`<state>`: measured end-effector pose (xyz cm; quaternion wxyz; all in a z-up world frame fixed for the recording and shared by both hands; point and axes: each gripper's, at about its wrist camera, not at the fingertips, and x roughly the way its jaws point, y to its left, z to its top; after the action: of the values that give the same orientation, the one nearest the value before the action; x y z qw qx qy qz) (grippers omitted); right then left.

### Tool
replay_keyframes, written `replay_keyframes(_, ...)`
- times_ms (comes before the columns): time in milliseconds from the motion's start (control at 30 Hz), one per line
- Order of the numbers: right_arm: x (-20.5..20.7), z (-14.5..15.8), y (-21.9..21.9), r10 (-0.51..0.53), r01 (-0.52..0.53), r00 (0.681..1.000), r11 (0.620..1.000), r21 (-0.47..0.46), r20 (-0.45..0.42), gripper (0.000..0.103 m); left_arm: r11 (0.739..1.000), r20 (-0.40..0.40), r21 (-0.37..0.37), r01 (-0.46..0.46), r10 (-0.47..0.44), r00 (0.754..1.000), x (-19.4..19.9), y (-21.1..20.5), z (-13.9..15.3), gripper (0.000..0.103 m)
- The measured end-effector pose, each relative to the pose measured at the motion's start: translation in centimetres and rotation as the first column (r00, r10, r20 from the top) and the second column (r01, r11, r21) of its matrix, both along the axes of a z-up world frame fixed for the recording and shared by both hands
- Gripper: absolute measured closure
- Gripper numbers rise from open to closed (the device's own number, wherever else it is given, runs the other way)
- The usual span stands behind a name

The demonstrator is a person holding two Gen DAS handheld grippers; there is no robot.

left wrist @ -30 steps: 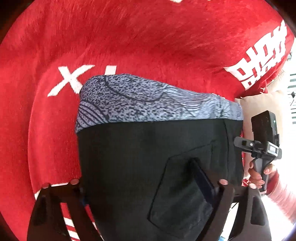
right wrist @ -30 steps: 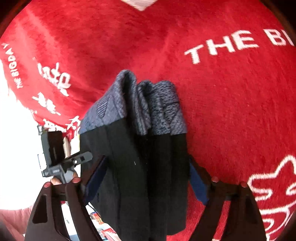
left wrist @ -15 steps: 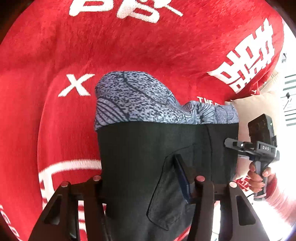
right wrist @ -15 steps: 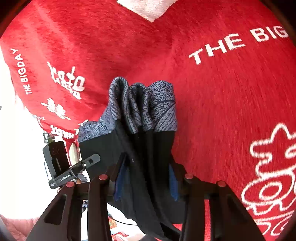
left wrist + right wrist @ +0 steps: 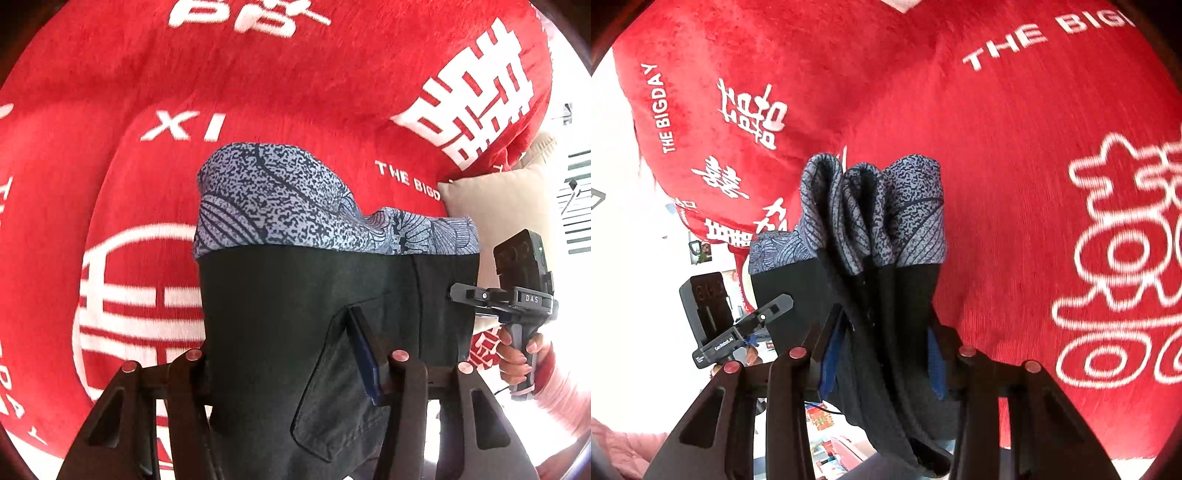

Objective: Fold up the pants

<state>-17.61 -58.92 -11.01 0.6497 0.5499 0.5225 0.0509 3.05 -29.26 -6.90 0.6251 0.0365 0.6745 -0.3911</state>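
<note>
Black pants (image 5: 295, 288) with a blue-grey patterned band (image 5: 273, 199) at the far end hang above a red blanket (image 5: 258, 81). My left gripper (image 5: 284, 343) is shut on the flat black cloth near a back pocket (image 5: 332, 398). In the right wrist view the same pants (image 5: 790, 284) are bunched into several folds, the patterned band (image 5: 912, 214) at their far end. My right gripper (image 5: 884, 325) is shut on that bunch, blue pads pressing both sides. Each gripper grips one side of the garment.
The red blanket (image 5: 1015, 147) with white lettering spreads beneath everything. A beige pillow (image 5: 498, 206) lies at its right edge. A hand (image 5: 517, 354) holds the right gripper's handle (image 5: 517, 299). The left gripper's body (image 5: 716, 317) shows at the left, over a bright floor.
Both pairs of jaws narrowed onto the pants. Both grippers rose with the pants, so the blanket now lies farther below and more of its lettering shows.
</note>
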Motion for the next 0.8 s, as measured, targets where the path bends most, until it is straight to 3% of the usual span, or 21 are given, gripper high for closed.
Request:
replay_keyframes(167,-1.3,-2.2,1.9,-0.027,0.026,0.998,0.999,-0.025,-0.052,0.060,0.999,-0.001,0.031,0.015,-0.015,1.000,-0.7,1.0,-2.9,0.047)
replay_keyframes(300,-1.4,-2.7,2.6,-0.064,0.056,0.995,0.994,-0.098,-0.073,0.048,0.998,0.034,0.051,-0.045,0.044,0.998,-0.6,2.6,-4.8,0.023)
replay_keyframes(400,-1.2,-2.4,2.7,-0.083,0.064,0.990,0.984,-0.166,-0.112,0.034,0.994,0.055,0.066,-0.086,0.082,0.995,0.0,3.8,-4.5,0.020)
replay_keyframes(567,-1.6,0.1,2.8,-0.113,0.043,0.977,0.935,-0.351,-0.181,0.034,0.986,0.211,0.119,-0.121,0.093,0.973,0.9,5.0,-1.7,0.020)
replay_keyframes(633,-2.1,1.4,2.5,-0.131,0.054,0.977,0.917,-0.394,-0.169,0.044,0.987,0.234,0.091,-0.135,0.110,0.966,1.5,5.3,-0.2,0.020)
replay_keyframes(700,-2.1,2.3,2.4,-0.140,0.068,0.979,0.912,-0.405,-0.151,0.072,0.991,0.254,0.054,-0.119,0.102,0.962,1.8,4.8,1.2,0.020)
replay_keyframes(800,-1.7,3.7,3.1,-0.129,0.067,0.985,0.901,-0.429,-0.116,0.076,0.998,0.239,-0.016,-0.053,0.056,0.969,1.7,2.6,2.5,0.020)
